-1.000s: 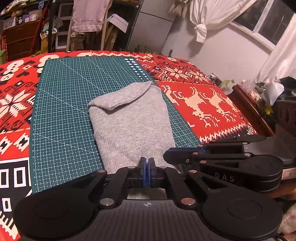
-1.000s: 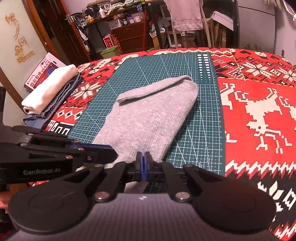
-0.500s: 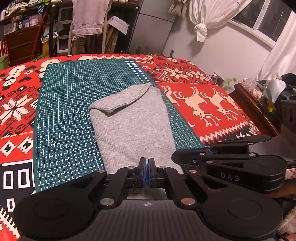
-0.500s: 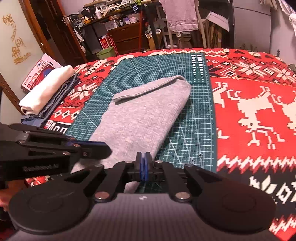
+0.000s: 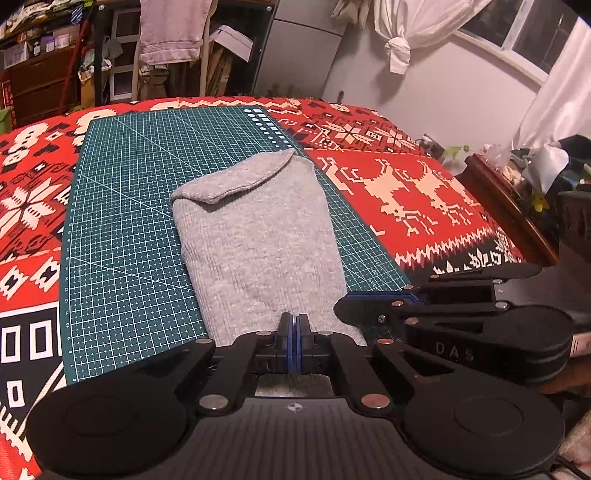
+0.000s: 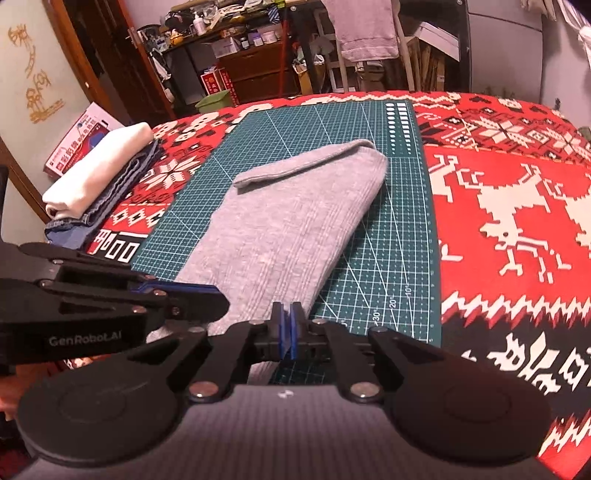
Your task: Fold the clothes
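A grey knit garment [image 5: 258,240] [image 6: 295,221] lies folded into a long strip on the green cutting mat [image 5: 122,221] [image 6: 399,240], its far end turned over into a flap. My left gripper [image 5: 294,325] [image 6: 221,306] is shut at the middle of the garment's near edge, and grey cloth shows under its pads. My right gripper [image 6: 286,314] [image 5: 343,306] is shut at the near right corner of the same edge. The two grippers sit side by side, close together.
The mat rests on a red patterned blanket [image 5: 406,192] [image 6: 498,184]. A stack of folded clothes [image 6: 96,173] and a box [image 6: 81,136] lie at the left edge. A wooden side table [image 5: 509,206] stands to the right. Shelves and a draped towel [image 5: 173,29] fill the back.
Both grippers stay shut at the garment's near edge. The right wrist view has shifted slightly, so the garment sits a bit further left in it. The garment's shape is unchanged.
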Tool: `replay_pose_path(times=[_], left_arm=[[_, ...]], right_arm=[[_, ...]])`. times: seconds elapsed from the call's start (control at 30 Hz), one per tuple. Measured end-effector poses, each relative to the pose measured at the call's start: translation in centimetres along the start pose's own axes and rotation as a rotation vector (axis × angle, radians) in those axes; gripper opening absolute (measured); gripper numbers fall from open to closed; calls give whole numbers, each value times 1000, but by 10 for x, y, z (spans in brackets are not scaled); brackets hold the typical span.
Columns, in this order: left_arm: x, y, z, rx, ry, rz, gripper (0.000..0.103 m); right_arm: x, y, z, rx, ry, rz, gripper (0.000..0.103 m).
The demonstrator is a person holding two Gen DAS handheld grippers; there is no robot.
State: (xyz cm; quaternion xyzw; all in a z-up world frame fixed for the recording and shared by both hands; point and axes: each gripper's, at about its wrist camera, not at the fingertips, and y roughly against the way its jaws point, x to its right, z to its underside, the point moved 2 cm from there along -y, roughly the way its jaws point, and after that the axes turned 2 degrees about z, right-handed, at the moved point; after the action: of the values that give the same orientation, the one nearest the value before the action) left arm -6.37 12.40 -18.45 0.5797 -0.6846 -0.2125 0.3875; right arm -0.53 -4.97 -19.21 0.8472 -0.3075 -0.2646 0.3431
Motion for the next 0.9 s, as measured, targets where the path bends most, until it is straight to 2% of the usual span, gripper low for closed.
replay_pose_path(times=[0.47,0.63,0.77,0.9], left_arm=[[7,9,12,-4,-3,-9,2],[8,12,13,-8,2,-7,2],[9,18,15,-15,12,4,2],[5,31,14,11,59,42,2]], right_arm=[[11,8,9,-1,-31,45,3],[11,18,6,28,-28,53,3],[6,27,0,58,-11,29,3],[-3,30,-4,72,13,-2,2]])
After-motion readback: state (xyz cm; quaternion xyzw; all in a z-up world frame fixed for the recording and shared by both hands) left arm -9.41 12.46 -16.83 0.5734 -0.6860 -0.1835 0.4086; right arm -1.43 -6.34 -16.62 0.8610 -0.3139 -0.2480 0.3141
